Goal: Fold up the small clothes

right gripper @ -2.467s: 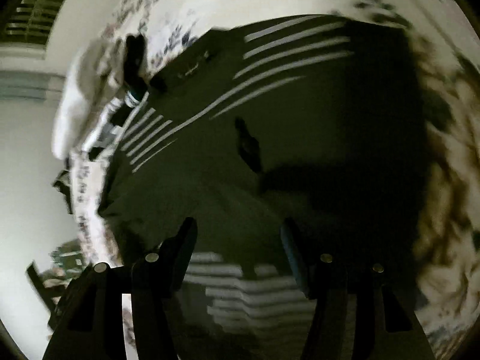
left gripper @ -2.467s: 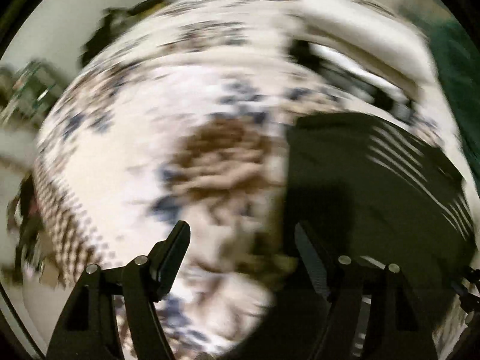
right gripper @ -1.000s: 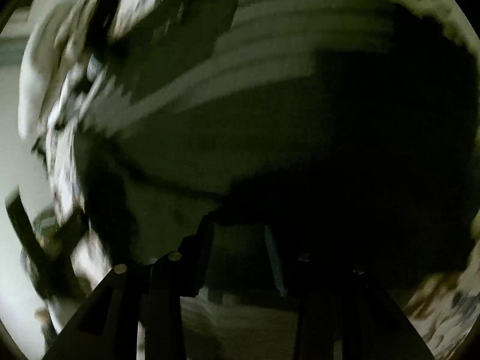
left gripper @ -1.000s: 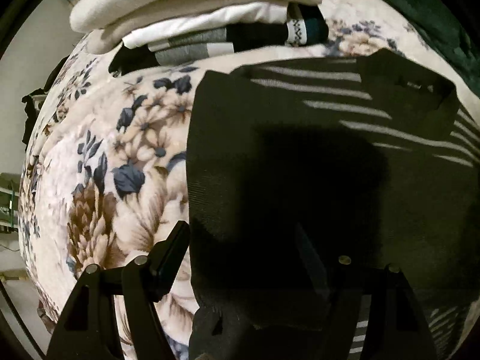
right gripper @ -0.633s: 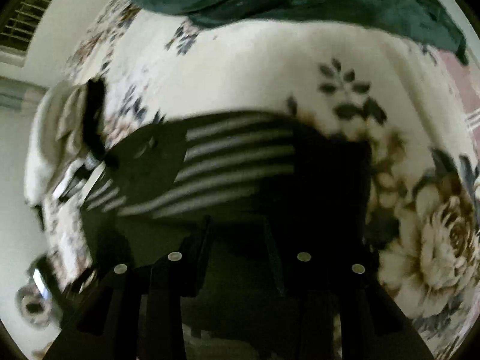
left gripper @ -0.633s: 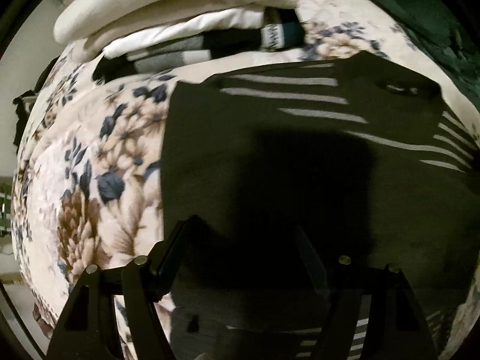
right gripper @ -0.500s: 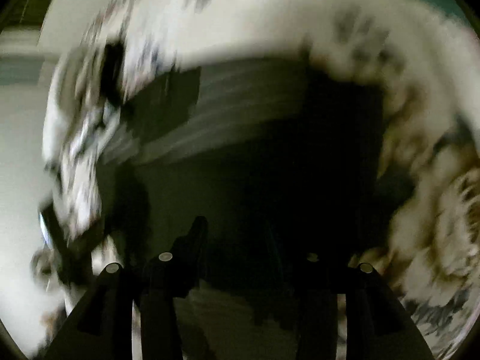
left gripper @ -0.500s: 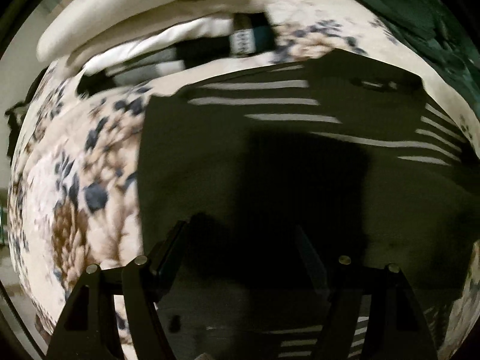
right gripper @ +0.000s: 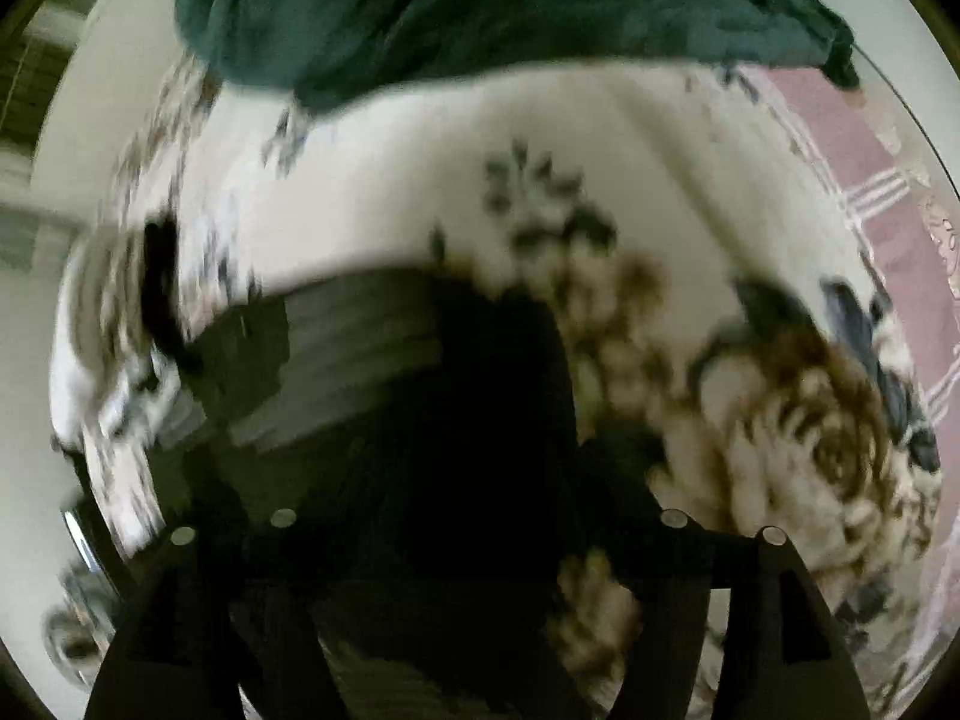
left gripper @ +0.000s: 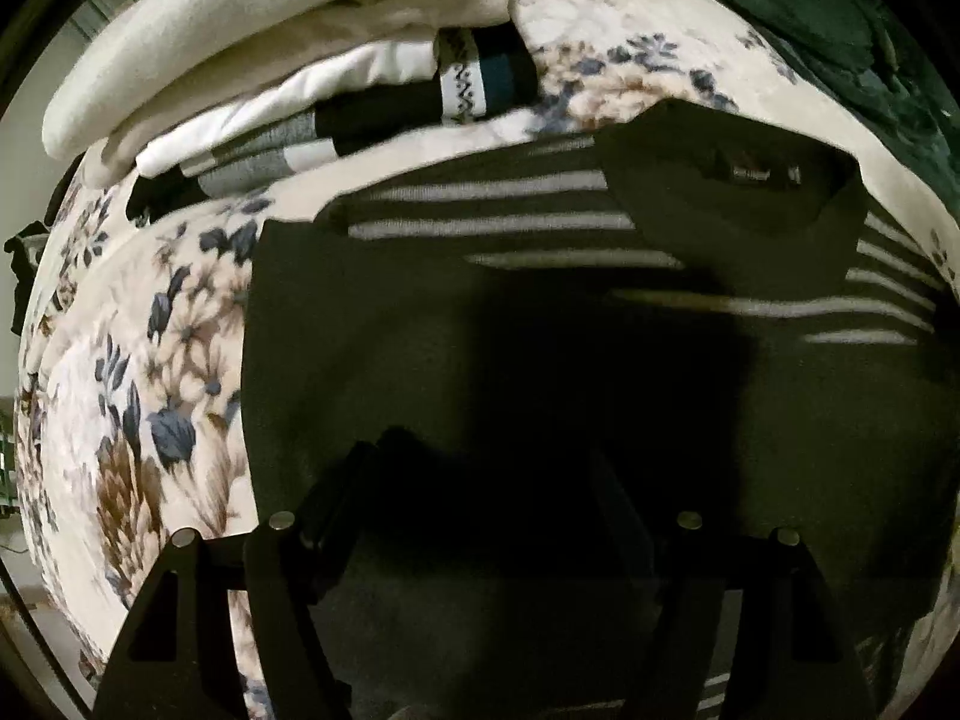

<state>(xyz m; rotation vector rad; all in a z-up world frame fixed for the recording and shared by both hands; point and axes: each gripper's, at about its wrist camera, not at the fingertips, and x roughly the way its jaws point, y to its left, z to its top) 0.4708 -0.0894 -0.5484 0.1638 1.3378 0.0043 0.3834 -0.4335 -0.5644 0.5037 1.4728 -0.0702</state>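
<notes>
Off my left gripper (left gripper: pixel 480 468), to its left, open floral bedspread (left gripper: pixel 144 372) runs to the bed's rounded edge. The dark striped garment (left gripper: pixel 540 324) lies flat directly under and ahead of this claw; its straight left edge passes just outside the left finger. Jaws stand wide, nothing pinched. Ahead-left, a stack of folded clothes (left gripper: pixel 288 96) sits close beyond the garment's far edge. On my right gripper (right gripper: pixel 474 480), the view is blurred; jaws have just been opening, now wide, cloth below and not pressed. The garment's right edge falls by the right finger; bare bedspread lies right, green fabric (right gripper: pixel 492 6) far ahead.
</notes>
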